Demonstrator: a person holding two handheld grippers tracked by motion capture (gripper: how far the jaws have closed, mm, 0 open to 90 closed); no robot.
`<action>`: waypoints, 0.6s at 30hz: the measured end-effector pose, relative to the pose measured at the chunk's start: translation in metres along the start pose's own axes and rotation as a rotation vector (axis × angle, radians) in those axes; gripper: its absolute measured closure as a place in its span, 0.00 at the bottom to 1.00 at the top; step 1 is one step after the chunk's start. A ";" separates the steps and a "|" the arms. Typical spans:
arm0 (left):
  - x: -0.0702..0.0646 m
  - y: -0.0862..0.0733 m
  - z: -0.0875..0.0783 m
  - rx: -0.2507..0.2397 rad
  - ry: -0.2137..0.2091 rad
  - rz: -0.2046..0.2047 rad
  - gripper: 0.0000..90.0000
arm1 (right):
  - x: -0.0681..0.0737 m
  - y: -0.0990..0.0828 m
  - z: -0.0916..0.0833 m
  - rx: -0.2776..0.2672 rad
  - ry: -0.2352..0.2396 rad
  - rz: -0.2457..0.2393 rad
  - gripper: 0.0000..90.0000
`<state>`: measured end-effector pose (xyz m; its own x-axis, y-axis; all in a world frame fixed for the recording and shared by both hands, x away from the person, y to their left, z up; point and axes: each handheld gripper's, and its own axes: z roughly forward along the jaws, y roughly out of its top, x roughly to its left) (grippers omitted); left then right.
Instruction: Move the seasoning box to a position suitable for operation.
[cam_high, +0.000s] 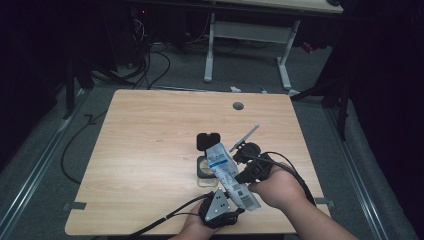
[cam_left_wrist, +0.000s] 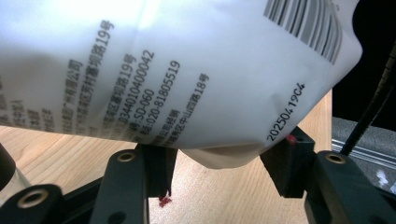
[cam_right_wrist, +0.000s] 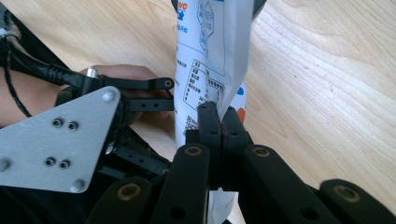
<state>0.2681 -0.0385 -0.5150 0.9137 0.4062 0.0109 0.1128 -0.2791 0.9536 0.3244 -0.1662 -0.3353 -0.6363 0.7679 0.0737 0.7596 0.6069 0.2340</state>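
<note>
A white pouch (cam_high: 227, 172) with a blue label and a barcode hangs tilted above the wooden table (cam_high: 145, 150), over a small glass jar (cam_high: 204, 171). My right gripper (cam_high: 239, 161) is shut on the pouch's side edge; the right gripper view shows its jaws (cam_right_wrist: 222, 123) pinching the pouch (cam_right_wrist: 210, 56). My left gripper (cam_high: 234, 209) sits at the pouch's lower end. In its own view the pouch (cam_left_wrist: 187, 70) bulges over the left gripper (cam_left_wrist: 217, 163), whose jaws stand on either side of the bottom fold with small gaps. Its grey plate (cam_right_wrist: 60, 140) is visible in the right gripper view.
An open black lid (cam_high: 208, 141) lies just behind the jar. A round black piece (cam_high: 251, 148) with a thin silver stick (cam_high: 246, 135) lies to the right. A grommet hole (cam_high: 238, 106) is at the table's far side. Desks and cables stand on the floor beyond.
</note>
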 end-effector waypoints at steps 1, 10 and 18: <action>-0.001 0.000 0.000 0.002 -0.002 0.002 0.56 | 0.000 0.000 0.000 0.000 -0.002 -0.001 1.00; -0.002 0.000 -0.001 0.007 -0.019 -0.004 0.57 | -0.003 0.002 0.003 0.015 -0.007 0.001 1.00; -0.001 0.000 -0.001 0.019 -0.032 0.009 0.58 | -0.005 0.006 0.007 0.015 -0.015 -0.005 1.00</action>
<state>0.2670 -0.0379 -0.5145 0.9266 0.3759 0.0100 0.1111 -0.2992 0.9477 0.3334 -0.1649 -0.3410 -0.6378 0.7681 0.0578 0.7586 0.6134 0.2195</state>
